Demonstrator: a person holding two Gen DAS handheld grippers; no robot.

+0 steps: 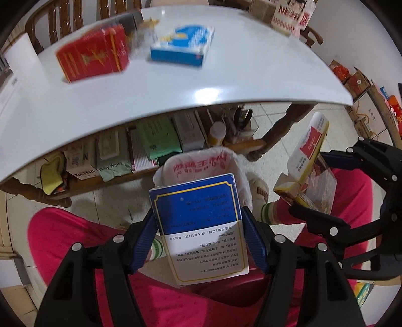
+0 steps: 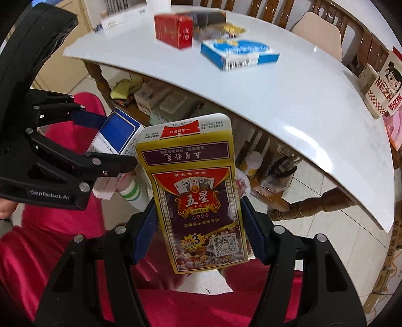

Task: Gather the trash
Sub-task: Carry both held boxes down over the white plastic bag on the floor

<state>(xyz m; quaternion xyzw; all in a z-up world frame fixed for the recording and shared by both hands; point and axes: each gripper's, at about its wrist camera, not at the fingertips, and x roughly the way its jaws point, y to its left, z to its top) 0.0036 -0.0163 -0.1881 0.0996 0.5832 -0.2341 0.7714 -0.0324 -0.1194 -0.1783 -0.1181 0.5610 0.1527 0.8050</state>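
My left gripper (image 1: pixel 201 234) is shut on a blue and white medicine box (image 1: pixel 198 221), held above a white plastic bag (image 1: pixel 201 163) with red print on the floor. My right gripper (image 2: pixel 198 226) is shut on a yellow and red poker card box (image 2: pixel 198 193); the card box also shows in the left wrist view (image 1: pixel 306 166). The medicine box and left gripper (image 2: pixel 105 140) show at the left of the right wrist view. On the white table (image 1: pixel 226 83) lie a red box (image 1: pixel 93 55) and a blue box (image 1: pixel 183 45).
Both grippers hang below the table's front edge, over a person's red trousers (image 1: pixel 88 251). A wooden shelf (image 1: pixel 160 140) under the table holds packets, a bottle and scissors. Cardboard boxes (image 1: pixel 361 95) stand on the floor at the right. Wooden chairs (image 2: pixel 314 15) surround the table.
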